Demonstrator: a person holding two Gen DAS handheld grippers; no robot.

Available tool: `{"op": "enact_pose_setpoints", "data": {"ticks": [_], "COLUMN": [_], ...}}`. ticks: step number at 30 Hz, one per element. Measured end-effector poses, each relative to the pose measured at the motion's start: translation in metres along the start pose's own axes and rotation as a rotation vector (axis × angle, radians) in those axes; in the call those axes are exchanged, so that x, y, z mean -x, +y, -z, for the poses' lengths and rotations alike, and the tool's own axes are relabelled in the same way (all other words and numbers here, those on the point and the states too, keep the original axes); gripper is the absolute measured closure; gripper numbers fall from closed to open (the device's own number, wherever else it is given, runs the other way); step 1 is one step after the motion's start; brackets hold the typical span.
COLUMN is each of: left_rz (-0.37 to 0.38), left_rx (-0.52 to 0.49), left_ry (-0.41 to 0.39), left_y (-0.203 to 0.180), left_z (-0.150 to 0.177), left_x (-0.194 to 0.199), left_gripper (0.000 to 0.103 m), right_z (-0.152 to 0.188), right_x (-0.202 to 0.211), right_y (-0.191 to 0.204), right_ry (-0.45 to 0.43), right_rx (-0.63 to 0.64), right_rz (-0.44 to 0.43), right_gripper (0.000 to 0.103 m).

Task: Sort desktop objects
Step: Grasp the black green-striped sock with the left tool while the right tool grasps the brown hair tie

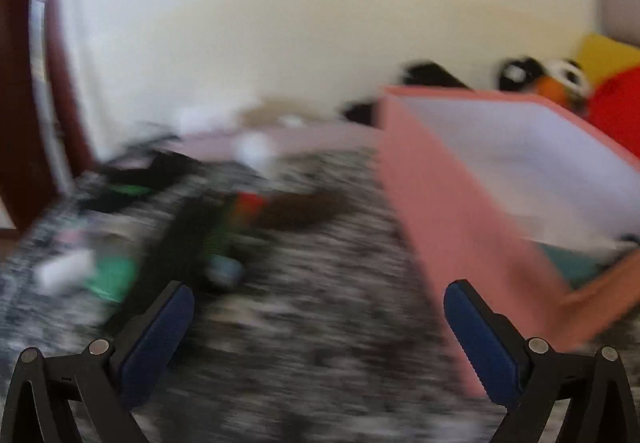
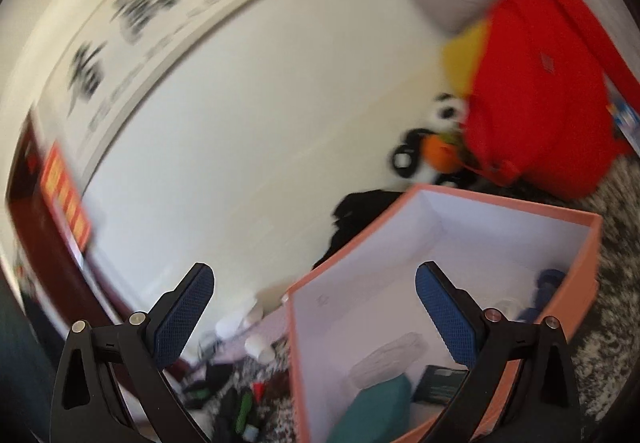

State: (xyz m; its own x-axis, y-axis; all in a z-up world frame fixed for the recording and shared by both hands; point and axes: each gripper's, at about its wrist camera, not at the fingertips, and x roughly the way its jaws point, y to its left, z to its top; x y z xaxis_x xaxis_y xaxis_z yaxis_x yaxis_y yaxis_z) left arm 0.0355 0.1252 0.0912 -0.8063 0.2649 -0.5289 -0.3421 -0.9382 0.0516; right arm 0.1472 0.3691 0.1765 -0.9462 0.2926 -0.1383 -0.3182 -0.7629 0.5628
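The pink box (image 2: 448,227) sits open-topped on the speckled worktop (image 1: 320,323) to take sorted items, several already inside, while both the left gripper (image 1: 319,319) and right gripper (image 2: 315,301) gape empty, the left seemingly heading for the blurred clutter (image 1: 168,227).

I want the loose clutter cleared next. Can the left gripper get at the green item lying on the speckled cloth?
Probably yes. The left gripper is open and empty, and the green item lies just ahead by its left finger with nothing over it, though blur hides its exact shape.
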Motion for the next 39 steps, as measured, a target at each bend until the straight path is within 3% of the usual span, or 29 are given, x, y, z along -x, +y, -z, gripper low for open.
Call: {"op": "enact_pose_setpoints", "data": {"ticks": [6, 9, 11, 14, 16, 18, 21, 22, 24, 25, 26, 29, 35, 38, 39], "left_rz": [-0.144, -0.118, -0.113, -0.13, -0.094, -0.057, -0.051, -0.055, -0.081, -0.104, -0.111, -0.041, -0.062, -0.053, -0.053], "left_rx": [-0.009, -0.052, -0.086, -0.083, -0.027, 0.025, 0.022, 0.024, 0.039, 0.048, 0.082, 0.208, 0.185, 0.216, 0.225], "left_ry": [0.106, 0.181, 0.187, 0.224, 0.293, 0.353, 0.347, 0.343, 0.334, 0.336, 0.339, 0.316, 0.184, 0.179, 0.184], "left_y": [0.074, 0.088, 0.089, 0.094, 0.102, 0.108, 0.111, 0.112, 0.117, 0.121, 0.127, 0.145, 0.146, 0.156, 0.16], "left_z": [0.018, 0.032, 0.035, 0.039, 0.042, 0.044, 0.041, 0.04, 0.036, 0.032, 0.026, 0.009, -0.012, -0.015, -0.015], "left_x": [-0.05, -0.08, -0.095, -0.12, -0.138, -0.153, -0.155, -0.155, -0.152, -0.149, -0.145, -0.124, -0.083, -0.079, -0.079], "left_gripper": [0.0, 0.0, 0.0, 0.0, 0.0, 0.0, 0.0, 0.003, 0.048, 0.087, 0.093, 0.093, 0.092, 0.091, 0.09], "right_z": [0.05, 0.074, 0.09, 0.114, 0.129, 0.143, 0.157, 0.161, 0.171, 0.176, 0.182, 0.197, 0.205, 0.223, 0.227], "right_x": [-0.022, -0.042, -0.058, -0.078, -0.095, -0.115, -0.15, -0.166, -0.197, -0.212, -0.228, -0.273, -0.313, -0.328, -0.328], "right_y": [0.06, 0.076, 0.087, 0.111, 0.126, 0.137, 0.139, 0.137, 0.128, 0.123, 0.118, 0.108, 0.109, 0.103, 0.104], "right_ry": [0.105, 0.212, 0.291, 0.341, 0.373, 0.414, 0.495, 0.527, 0.583, 0.609, 0.635, 0.721, 0.798, 0.893, 0.883], "right_rx": [0.172, 0.176, 0.178, 0.29, 0.382, 0.444, 0.42, 0.408, 0.372, 0.351, 0.336, 0.384, 0.501, 0.519, 0.539], "right_rz": [-0.072, -0.143, -0.206, -0.244, -0.224, -0.207, -0.202, -0.193, -0.173, -0.163, -0.144, -0.02, 0.061, 0.096, 0.094], "right_gripper": [0.0, 0.0, 0.001, 0.015, 0.032, 0.035, 0.035, 0.035, 0.035, 0.035, 0.035, 0.04, 0.043, 0.034, 0.028]}}
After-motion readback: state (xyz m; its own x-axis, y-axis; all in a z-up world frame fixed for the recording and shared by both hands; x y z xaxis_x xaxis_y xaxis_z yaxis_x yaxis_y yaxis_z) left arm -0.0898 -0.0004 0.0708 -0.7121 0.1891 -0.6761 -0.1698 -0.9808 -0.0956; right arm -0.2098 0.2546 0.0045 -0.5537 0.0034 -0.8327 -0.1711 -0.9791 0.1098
